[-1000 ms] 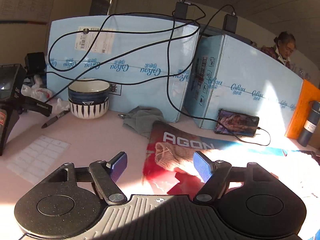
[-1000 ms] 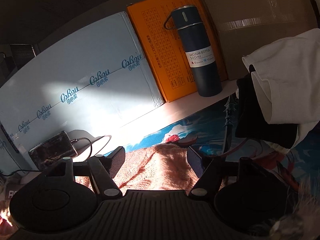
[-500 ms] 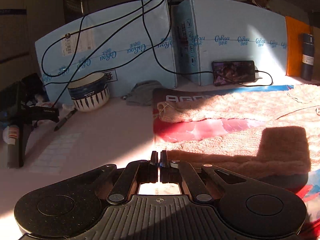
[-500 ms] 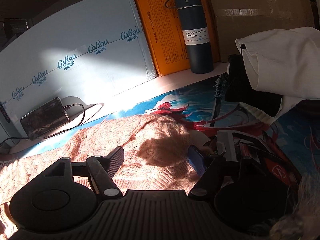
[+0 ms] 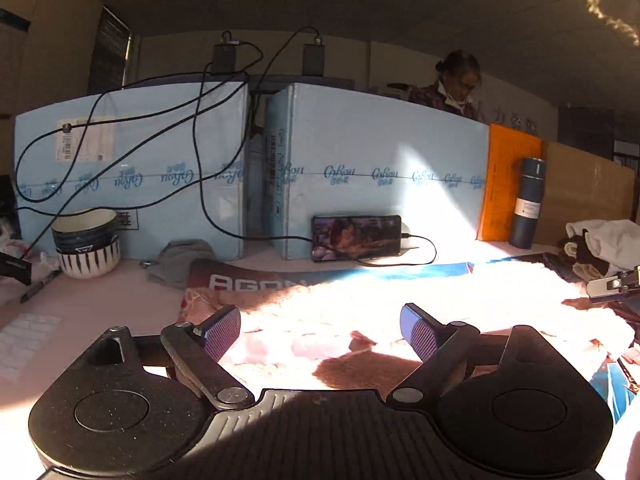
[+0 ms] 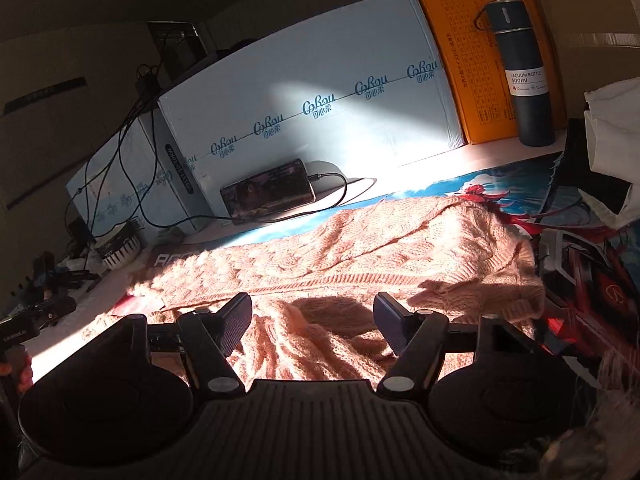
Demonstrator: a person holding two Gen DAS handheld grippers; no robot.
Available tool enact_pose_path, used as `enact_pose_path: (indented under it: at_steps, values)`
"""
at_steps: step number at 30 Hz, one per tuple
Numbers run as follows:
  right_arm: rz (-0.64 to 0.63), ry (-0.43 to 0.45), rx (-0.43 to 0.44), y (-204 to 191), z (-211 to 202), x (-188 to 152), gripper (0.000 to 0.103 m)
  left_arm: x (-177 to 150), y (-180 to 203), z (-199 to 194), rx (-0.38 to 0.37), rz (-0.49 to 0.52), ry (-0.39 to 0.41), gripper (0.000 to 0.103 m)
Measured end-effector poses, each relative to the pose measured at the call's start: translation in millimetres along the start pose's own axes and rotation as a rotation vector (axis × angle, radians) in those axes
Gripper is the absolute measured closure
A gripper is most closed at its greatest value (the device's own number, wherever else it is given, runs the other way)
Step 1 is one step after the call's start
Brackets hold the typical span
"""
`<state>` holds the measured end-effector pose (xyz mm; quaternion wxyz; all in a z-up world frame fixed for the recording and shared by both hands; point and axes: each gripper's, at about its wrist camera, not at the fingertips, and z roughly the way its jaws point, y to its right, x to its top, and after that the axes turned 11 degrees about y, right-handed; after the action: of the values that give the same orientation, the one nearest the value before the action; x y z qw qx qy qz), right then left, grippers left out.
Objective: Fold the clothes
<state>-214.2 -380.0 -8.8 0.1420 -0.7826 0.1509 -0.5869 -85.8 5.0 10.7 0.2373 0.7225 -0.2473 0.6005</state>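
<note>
A pink knitted sweater (image 6: 360, 248) lies spread on a printed desk mat (image 6: 580, 292); in the left wrist view (image 5: 400, 304) it is washed out by strong sunlight. My left gripper (image 5: 320, 330) is open and empty, just above the sweater's near left part. My right gripper (image 6: 312, 322) is open and empty, hovering over the sweater's near edge, which is rumpled between the fingers.
Light blue boxes (image 5: 380, 168) wall the back, with a phone (image 5: 356, 237) on a cable leaning on them. A bowl (image 5: 86, 242) and a grey cloth (image 5: 180, 258) sit at left. An orange box (image 6: 472, 60), a vacuum bottle (image 6: 524, 76) and piled white and dark clothes (image 6: 608, 160) stand at right.
My left gripper was shut half a second ago and is now open, raised over the sweater. My right gripper stayed open and swung left, so more of the sweater shows.
</note>
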Motion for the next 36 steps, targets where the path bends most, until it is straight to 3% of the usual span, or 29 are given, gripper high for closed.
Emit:
enact_pose_path:
  at_steps: [3, 5, 7, 8, 11, 15, 19, 22, 23, 28, 31, 32, 34, 36]
  values:
    - [-0.003, -0.053, 0.019, -10, 11, -13, 0.047, -13, 25, 25, -0.082, 0.083, -0.116, 0.013]
    - [-0.021, -0.073, -0.005, -14, 19, -16, 0.059, -21, 32, 38, -0.083, 0.127, -0.187, 0.013]
    - [0.013, -0.074, -0.039, -8, 25, -13, 0.089, -26, 34, 44, -0.074, 0.141, -0.231, 0.011]
    - [0.047, -0.07, -0.045, -2, 27, -11, 0.094, -28, 33, 45, -0.075, 0.137, -0.24, 0.008]
    - [0.138, -0.007, -0.019, 9, 23, 0, 0.097, -31, 30, 45, -0.079, 0.118, -0.249, 0.008]
    - [0.156, 0.088, 0.068, -2, 16, 18, 0.097, -32, 28, 43, -0.082, 0.104, -0.252, 0.008]
    - [0.159, 0.154, 0.293, -21, 22, 31, 0.097, -31, 28, 44, -0.082, 0.093, -0.253, 0.007]
    - [0.128, 0.117, 0.401, -27, 40, 28, 0.098, -31, 27, 44, -0.082, 0.089, -0.254, 0.007]
    - [0.119, 0.078, 0.392, -26, 50, 25, 0.097, -31, 27, 44, -0.082, 0.089, -0.254, 0.007]
    - [0.02, -0.127, 0.188, -24, 91, 1, 0.097, -31, 28, 44, -0.082, 0.088, -0.254, 0.007]
    - [-0.086, -0.165, 0.127, -32, 97, -10, 0.092, -31, 28, 44, -0.082, 0.088, -0.254, 0.007]
    - [-0.113, -0.157, 0.112, -36, 96, -10, 0.085, -31, 28, 44, -0.081, 0.088, -0.254, 0.007]
    - [-0.184, -0.103, 0.036, -44, 89, -9, 0.028, -31, 28, 45, -0.08, 0.089, -0.254, 0.007]
    - [-0.29, -0.002, -0.018, -53, 72, -10, 0.027, -32, 28, 45, -0.078, 0.09, -0.253, 0.007]
